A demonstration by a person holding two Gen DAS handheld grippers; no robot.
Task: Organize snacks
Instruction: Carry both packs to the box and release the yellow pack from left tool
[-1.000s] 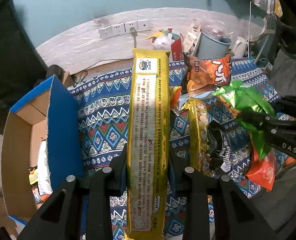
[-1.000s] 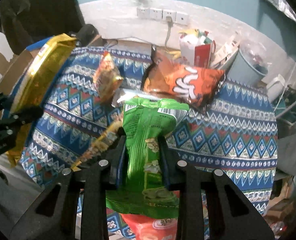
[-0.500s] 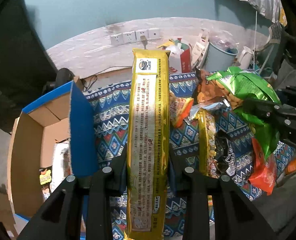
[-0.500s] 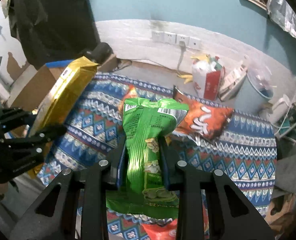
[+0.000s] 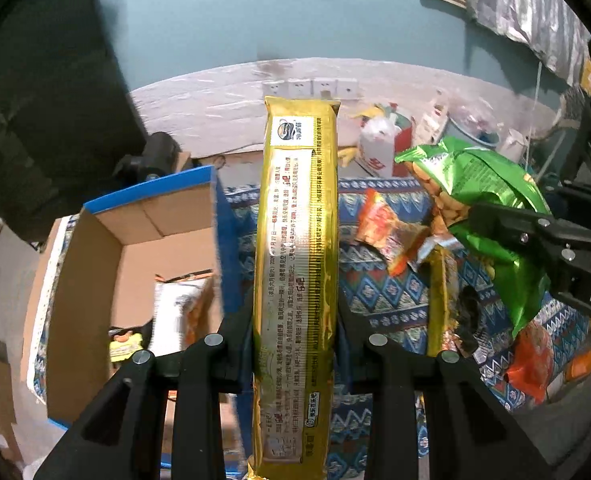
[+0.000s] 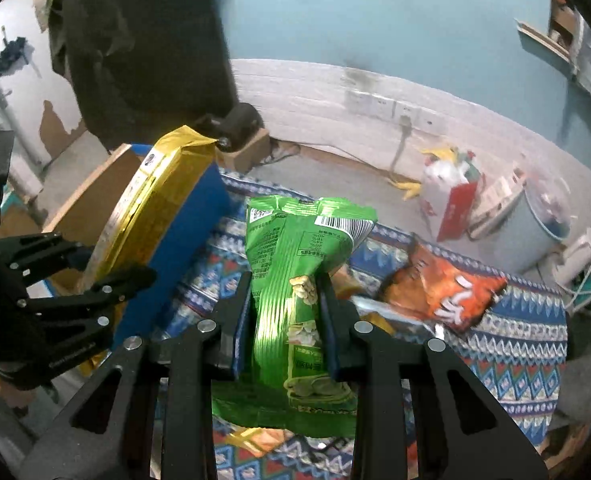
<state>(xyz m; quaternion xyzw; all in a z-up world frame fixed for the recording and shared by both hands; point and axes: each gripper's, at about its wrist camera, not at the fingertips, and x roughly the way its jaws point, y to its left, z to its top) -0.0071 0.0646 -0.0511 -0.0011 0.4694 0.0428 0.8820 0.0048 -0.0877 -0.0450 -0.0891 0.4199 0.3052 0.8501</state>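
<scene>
My left gripper (image 5: pixel 295 320) is shut on a long gold biscuit packet (image 5: pixel 297 260), held upright above the patterned cloth, just right of an open blue cardboard box (image 5: pixel 135 240) with snacks inside. My right gripper (image 6: pixel 285 312) is shut on a green snack bag (image 6: pixel 295 280), lifted above the cloth. In the left wrist view the green bag (image 5: pixel 483 208) hangs at the right in the right gripper (image 5: pixel 535 232). In the right wrist view the gold packet (image 6: pixel 147 208) and the left gripper (image 6: pixel 75 288) are at the left, beside the box (image 6: pixel 175 248).
Loose snacks lie on the cloth: an orange bag (image 6: pixel 447 292), a small orange-red packet (image 5: pixel 387 232), a narrow gold packet (image 5: pixel 441 300), a red bag (image 5: pixel 531 364). A red-white carton (image 6: pixel 447 204), a pale bucket (image 6: pixel 531 224) and wall sockets (image 6: pixel 391 106) stand behind.
Both grippers have risen and moved left with their packets. The box has come closer to the gold packet, and the green bag is higher above the cloth.
</scene>
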